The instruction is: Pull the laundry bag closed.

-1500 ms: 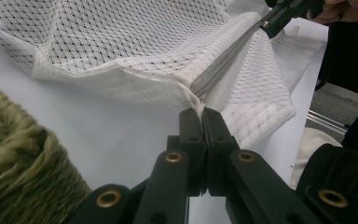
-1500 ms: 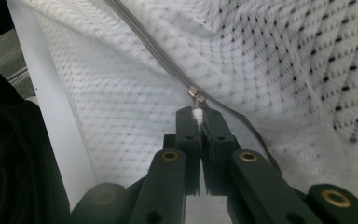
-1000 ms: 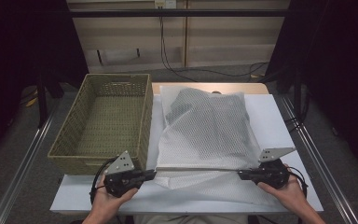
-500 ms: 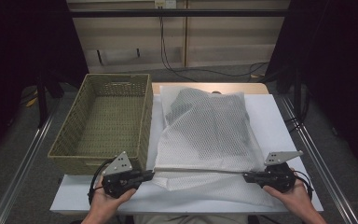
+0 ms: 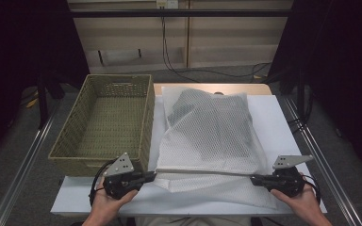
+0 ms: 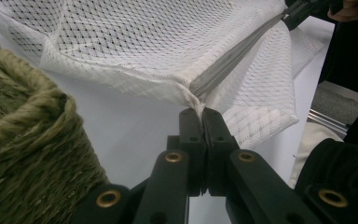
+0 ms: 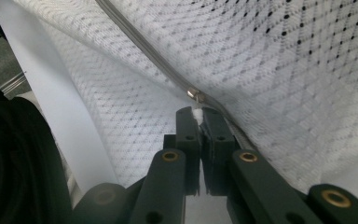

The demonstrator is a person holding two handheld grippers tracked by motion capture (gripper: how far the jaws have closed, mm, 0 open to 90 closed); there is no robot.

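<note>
Between both grippers' closed fingers [image 6: 189,122] stretches the mesh bag's [image 5: 207,129] zipper edge.

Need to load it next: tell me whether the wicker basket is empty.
Empty: the high view shows the wicker basket's bare woven floor, nothing inside.

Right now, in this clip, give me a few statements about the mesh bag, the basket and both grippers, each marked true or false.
1. The left gripper is shut on the mesh bag at one end of its zipper. True.
2. The right gripper hangs open above the bag. False: it is shut on the bag's other zipper end.
3. The wicker basket holds the bag. False: the bag lies beside it on the white table.
4. Something dark shows through the mesh. True.
</note>
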